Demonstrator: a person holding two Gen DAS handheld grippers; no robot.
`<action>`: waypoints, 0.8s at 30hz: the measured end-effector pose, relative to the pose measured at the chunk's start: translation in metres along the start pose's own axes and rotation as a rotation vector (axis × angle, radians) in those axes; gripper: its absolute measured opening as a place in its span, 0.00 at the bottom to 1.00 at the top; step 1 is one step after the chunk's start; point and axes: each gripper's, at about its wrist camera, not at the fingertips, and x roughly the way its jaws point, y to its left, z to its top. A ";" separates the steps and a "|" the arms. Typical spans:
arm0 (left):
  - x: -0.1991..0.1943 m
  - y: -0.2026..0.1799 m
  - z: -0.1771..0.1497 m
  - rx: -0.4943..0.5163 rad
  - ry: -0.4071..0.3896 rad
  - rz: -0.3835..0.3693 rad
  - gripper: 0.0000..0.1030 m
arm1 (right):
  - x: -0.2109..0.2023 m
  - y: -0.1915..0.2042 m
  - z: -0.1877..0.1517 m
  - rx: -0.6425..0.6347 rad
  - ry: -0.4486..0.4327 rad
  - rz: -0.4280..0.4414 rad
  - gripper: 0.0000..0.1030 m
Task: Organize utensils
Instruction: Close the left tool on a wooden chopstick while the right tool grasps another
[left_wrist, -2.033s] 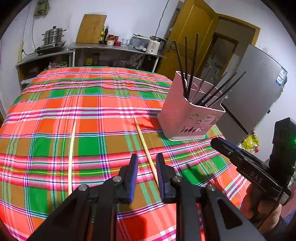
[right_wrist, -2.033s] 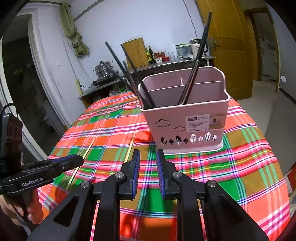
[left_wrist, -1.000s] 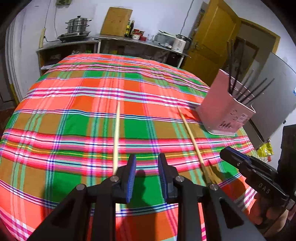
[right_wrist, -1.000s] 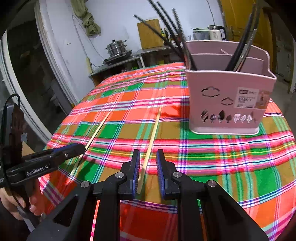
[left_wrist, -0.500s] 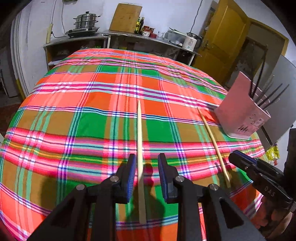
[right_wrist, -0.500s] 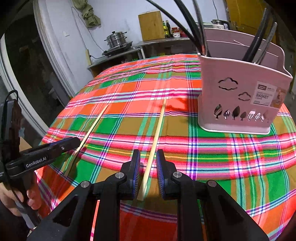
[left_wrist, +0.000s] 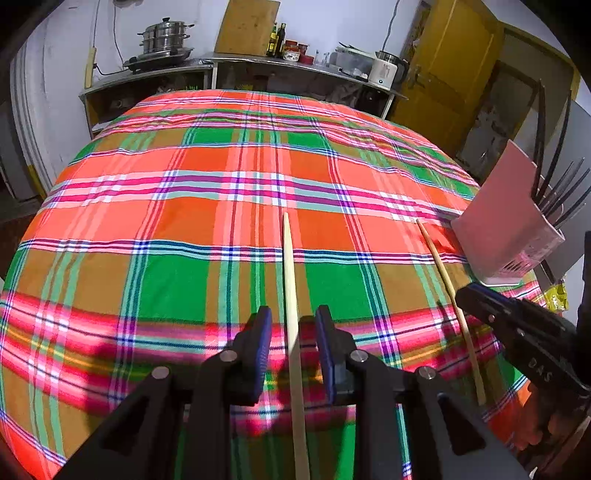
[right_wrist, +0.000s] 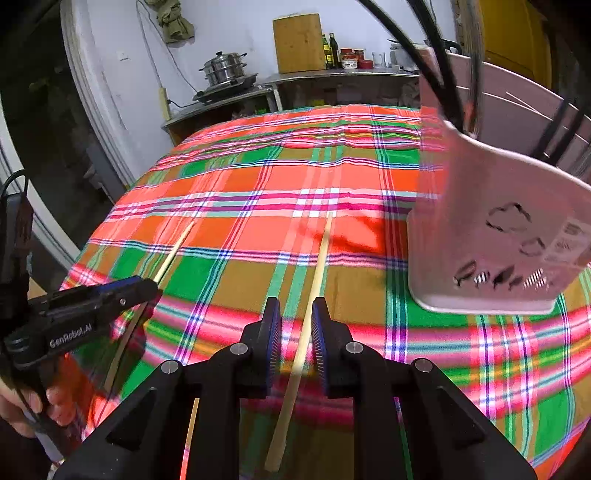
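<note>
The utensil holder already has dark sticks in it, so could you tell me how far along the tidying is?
Done: several dark chopsticks stand in the pink holder.
In hand: nothing gripped yet. The left gripper straddles one light wooden chopstick with open jaws, and the right gripper straddles the other chopstick likewise.
Left: both wooden chopsticks lie flat on the plaid cloth and need gripping and placing in the holder.

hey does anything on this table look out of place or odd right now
Two light wooden chopsticks, one and the other, lie loose and apart on the plaid tablecloth, while the dark chopsticks stand in the pink utensil basket. Each loose one sits between open gripper fingers. Nothing looks spilled or broken.
</note>
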 end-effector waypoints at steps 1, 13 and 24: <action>0.001 0.000 0.001 0.003 -0.002 0.001 0.25 | 0.002 0.000 0.001 -0.001 0.004 -0.006 0.18; 0.003 0.009 0.004 -0.040 -0.016 0.060 0.12 | 0.020 0.008 0.008 -0.025 0.049 0.025 0.18; 0.011 0.000 0.013 0.038 0.031 0.103 0.14 | 0.031 0.015 0.020 -0.059 0.086 -0.008 0.18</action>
